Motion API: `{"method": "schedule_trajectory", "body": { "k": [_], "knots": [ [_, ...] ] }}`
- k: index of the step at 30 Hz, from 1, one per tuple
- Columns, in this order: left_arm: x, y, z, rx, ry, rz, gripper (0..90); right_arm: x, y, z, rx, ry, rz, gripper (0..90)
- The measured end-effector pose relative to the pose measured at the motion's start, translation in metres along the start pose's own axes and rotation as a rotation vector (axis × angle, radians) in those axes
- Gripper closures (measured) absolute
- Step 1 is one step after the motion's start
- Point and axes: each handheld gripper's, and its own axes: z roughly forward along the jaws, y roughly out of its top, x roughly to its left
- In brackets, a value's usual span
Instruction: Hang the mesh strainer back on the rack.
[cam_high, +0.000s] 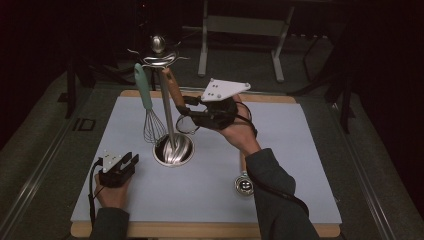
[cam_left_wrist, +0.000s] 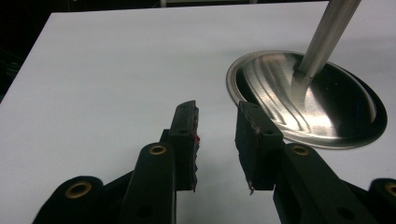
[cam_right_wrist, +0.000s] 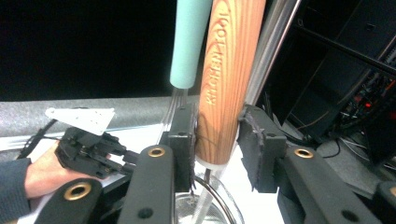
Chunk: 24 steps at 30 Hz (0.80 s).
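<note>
A metal utensil stand (cam_high: 173, 150) rises from a round base (cam_left_wrist: 308, 98) on the white mat, with hooks at its top (cam_high: 159, 55). From it hangs a teal-handled whisk (cam_high: 145, 95), its handle (cam_right_wrist: 189, 42) close beside the pole. My right gripper (cam_high: 186, 106) (cam_right_wrist: 217, 135) is shut on the tilted wooden handle (cam_right_wrist: 229, 70) of a utensil whose wire ring (cam_high: 187, 125) hangs below. My left gripper (cam_high: 131, 161) (cam_left_wrist: 217, 116) rests low on the mat left of the base, open, with nothing between its fingers.
A round metal utensil head (cam_high: 243, 185) lies on the mat beside my right forearm. The white mat (cam_high: 280, 150) covers a wooden board (cam_high: 200, 230). Dark floor and grey table legs (cam_high: 202, 50) lie beyond the far edge.
</note>
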Motion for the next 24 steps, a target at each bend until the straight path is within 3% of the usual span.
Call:
{"method": "schedule_trajectory", "body": {
  "k": [11,24],
  "knots": [
    [0.0,0.0,0.0,0.001,-0.001,0.0,69.2,-0.001,-0.002,-0.004,0.008,0.024,-0.002,66.8],
    [0.0,0.0,0.0,0.001,0.0,-0.001,69.2,-0.009,-0.019,-0.012,0.093,0.039,0.012,68.5]
  ]
}}
